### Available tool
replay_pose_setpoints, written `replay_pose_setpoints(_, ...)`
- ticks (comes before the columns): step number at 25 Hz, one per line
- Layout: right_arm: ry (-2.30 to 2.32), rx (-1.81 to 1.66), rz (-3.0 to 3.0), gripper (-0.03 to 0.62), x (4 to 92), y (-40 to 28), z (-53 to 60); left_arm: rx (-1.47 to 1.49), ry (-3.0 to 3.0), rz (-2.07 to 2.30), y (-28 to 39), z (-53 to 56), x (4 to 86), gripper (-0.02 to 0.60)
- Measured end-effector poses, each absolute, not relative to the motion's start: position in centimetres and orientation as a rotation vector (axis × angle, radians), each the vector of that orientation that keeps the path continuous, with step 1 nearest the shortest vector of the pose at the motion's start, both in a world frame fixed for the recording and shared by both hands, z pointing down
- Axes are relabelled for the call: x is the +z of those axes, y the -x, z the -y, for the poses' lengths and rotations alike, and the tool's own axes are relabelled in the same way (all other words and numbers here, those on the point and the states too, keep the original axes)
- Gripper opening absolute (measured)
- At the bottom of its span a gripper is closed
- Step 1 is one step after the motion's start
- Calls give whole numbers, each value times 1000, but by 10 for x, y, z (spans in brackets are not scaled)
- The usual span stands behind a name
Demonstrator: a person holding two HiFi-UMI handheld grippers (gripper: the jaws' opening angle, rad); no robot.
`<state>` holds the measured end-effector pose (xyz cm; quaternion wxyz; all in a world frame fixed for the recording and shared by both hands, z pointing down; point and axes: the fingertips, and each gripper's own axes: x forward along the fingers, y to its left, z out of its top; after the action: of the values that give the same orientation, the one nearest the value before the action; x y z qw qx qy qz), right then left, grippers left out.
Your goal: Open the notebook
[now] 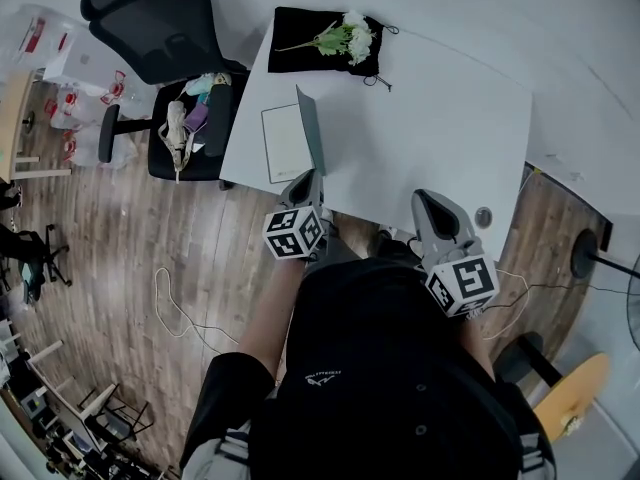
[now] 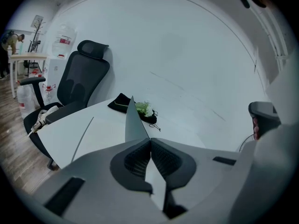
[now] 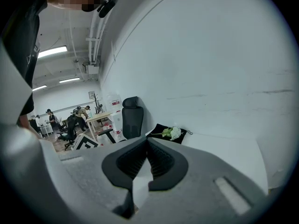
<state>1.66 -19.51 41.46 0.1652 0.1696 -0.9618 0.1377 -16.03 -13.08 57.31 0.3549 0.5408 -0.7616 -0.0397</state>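
Head view, one moment: task item, tools, surroundings.

1. Notebook (image 1: 283,144): lies on the white table (image 1: 430,118) close to its left edge, at 11 o'clock from the picture's middle. A blank pale page faces up. The grey-green cover (image 1: 312,128) stands on edge along the page's right side, partly open.

2. Left gripper (image 1: 308,180): at 6 o'clock of the notebook, tips at the cover's near end. In the left gripper view the jaws are pressed together and the cover's lower edge runs into their seam. It reads as pinching the cover, though the contact is thin.

3. Right gripper (image 1: 425,200): at 3 o'clock of the left one, well apart from the notebook. Its jaws are pressed together with nothing between them.

4. Black cloth (image 1: 300,33) bearing white flowers (image 1: 350,38): far side of the table, 12 o'clock.

5. Office chair (image 1: 150,18): 10 o'clock, beside the table.

Step in hand (judged): the opening is about half done, with the cover raised but not laid flat. The next move calls for carrying the pinched edge over the spine until the cover rests on the table, without dragging the whole book.

Writing: none legible. The marker cube (image 1: 293,233) shows only square patterns. The red labels on the clear bottles (image 1: 40,33) are too small to read, as is the white logo (image 1: 322,376) on the person's dark top.
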Motion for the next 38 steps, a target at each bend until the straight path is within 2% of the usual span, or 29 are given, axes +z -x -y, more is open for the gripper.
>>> replay_pose_setpoints(38,-770,440,2655,5,423,-59,220,78,-1660,1634,87,201,604,8)
